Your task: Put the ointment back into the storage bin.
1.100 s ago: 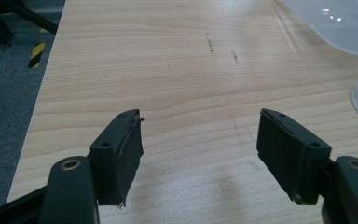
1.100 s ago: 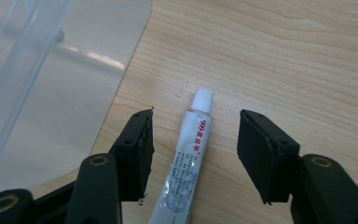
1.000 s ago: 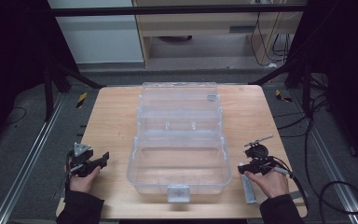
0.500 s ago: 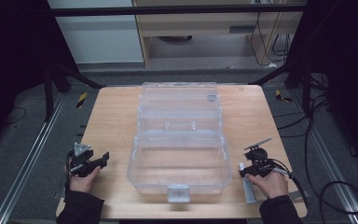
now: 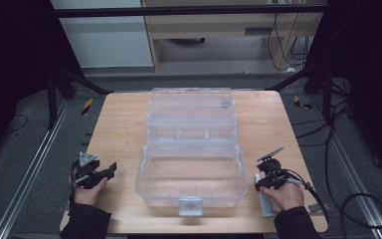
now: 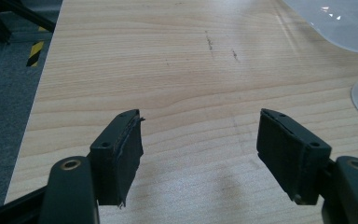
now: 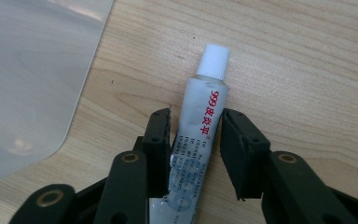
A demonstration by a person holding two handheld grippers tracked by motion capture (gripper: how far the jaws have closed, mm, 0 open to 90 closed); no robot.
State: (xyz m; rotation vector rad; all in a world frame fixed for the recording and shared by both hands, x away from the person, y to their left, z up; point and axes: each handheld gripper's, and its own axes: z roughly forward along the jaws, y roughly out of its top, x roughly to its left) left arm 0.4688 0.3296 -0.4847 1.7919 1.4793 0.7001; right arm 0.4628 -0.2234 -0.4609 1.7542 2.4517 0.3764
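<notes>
- Leftmost, the left gripper point(image 5: 110, 171) rests in the person's left hand point(image 5: 86, 191) near the front left corner of the wooden table point(image 5: 119, 124), its jaws pointing right toward the box.
- Seen along its own view, the left gripper point(image 6: 200, 144) has its 2 black jaws spread wide, with bare wood between them and nothing held.
- Centre of the table, a clear plastic storage box point(image 5: 191, 149) stands open, its lid laid back toward the far edge and a latch on its near wall; a rounded corner of it shows at the top right of the left gripper view point(image 6: 340, 23) and at the left of the right gripper view point(image 7: 32, 70).
- Right of the box, the right gripper point(image 5: 259, 182) sits in the person's right hand point(image 5: 286, 194) near the front right corner, low over the table.
- Between its jaws lies a small tube of ointment point(image 7: 200, 121) with a white cap and red print, flat on the wood just beside the box, cap pointing away from the hand.
- Close up, the right gripper point(image 7: 196, 149) has its 2 jaws narrowed around the tube's body, both pads at or nearly against its sides; whether they squeeze it I cannot tell.
</notes>
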